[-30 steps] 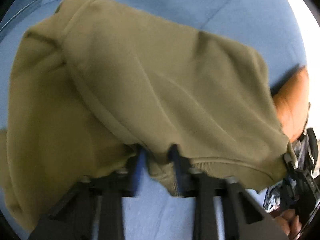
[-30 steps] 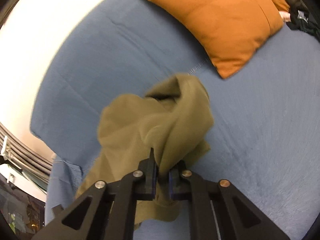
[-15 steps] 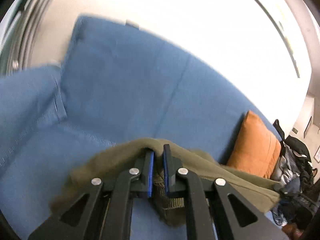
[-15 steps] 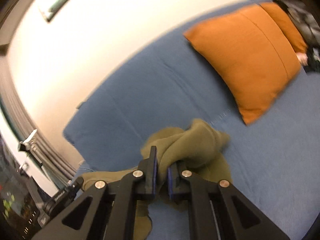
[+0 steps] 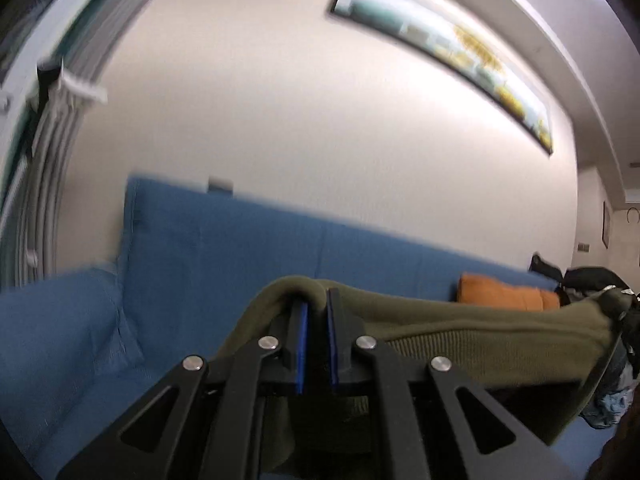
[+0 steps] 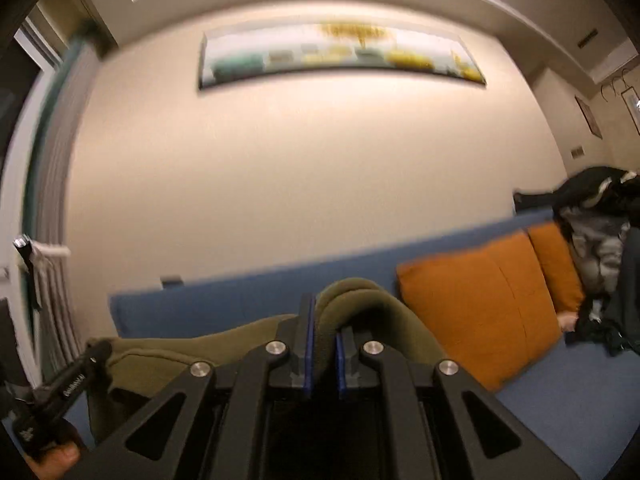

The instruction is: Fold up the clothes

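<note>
An olive-green sweatshirt [image 5: 480,332] hangs stretched in the air between both grippers, above a blue sofa [image 5: 224,256]. My left gripper [image 5: 316,304] is shut on one bunched edge of it; the ribbed hem runs off to the right, where the other gripper pinches the far end. In the right wrist view my right gripper [image 6: 324,320] is shut on a fold of the sweatshirt [image 6: 372,308], which arches over its fingers. The cloth trails left toward the left gripper and the hand holding it at the lower left edge. Both grippers point about level at the wall.
Two orange cushions [image 6: 480,304] lean on the sofa [image 6: 240,292] back at the right. A heap of dark and grey clothes [image 6: 600,248] lies at the sofa's right end. A long picture [image 6: 340,56] hangs on the cream wall; curtains [image 6: 48,208] stand at the left.
Both grippers have risen and tipped up from looking down at the sofa seat to looking level at the wall. The sweatshirt came up off the seat with them and now hangs stretched between them.
</note>
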